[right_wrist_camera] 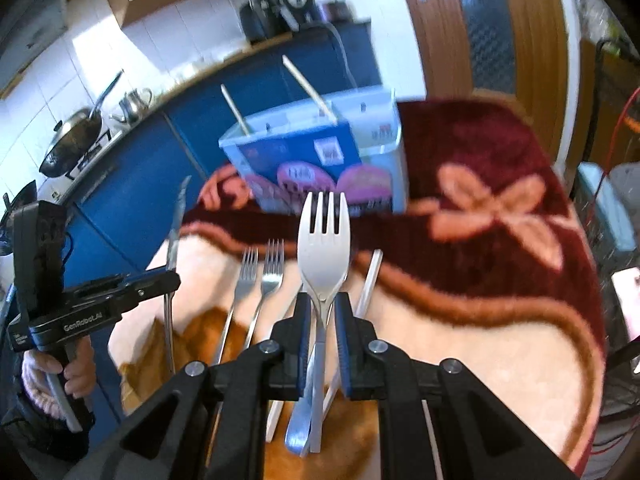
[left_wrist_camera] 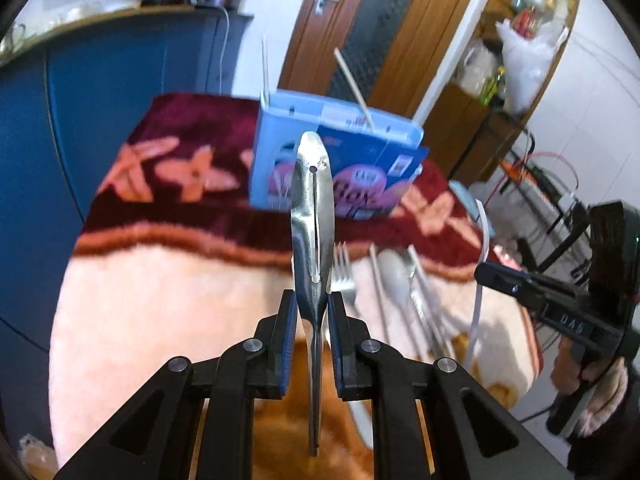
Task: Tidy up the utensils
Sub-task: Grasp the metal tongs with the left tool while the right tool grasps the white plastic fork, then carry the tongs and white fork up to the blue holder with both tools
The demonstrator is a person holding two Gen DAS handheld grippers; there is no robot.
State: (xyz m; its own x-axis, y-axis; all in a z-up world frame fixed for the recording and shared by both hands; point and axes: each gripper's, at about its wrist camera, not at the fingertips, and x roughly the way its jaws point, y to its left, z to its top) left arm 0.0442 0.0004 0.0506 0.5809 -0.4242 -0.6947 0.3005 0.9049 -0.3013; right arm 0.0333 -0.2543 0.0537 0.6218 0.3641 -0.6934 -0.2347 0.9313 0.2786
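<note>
A shiny steel utensil [left_wrist_camera: 313,216] with a slot down its flat, edge-on head, maybe a peeler or small knife, stands upright in the left tongs [left_wrist_camera: 313,308], which are nearly closed and pinch it at its neck. The right tongs [right_wrist_camera: 322,312] are likewise closed on the neck of a pale spork [right_wrist_camera: 324,248], tines pointing to 12 o'clock. Two steel forks [right_wrist_camera: 260,276] lie at 10 o'clock from the spork on a plush maroon and cream blanket [right_wrist_camera: 500,280] covering the worktop. A blue holder box [right_wrist_camera: 316,156] with two chopsticks stands at 12 o'clock; its label is blurred. The left tool reads "GenRobot.AI"
</note>
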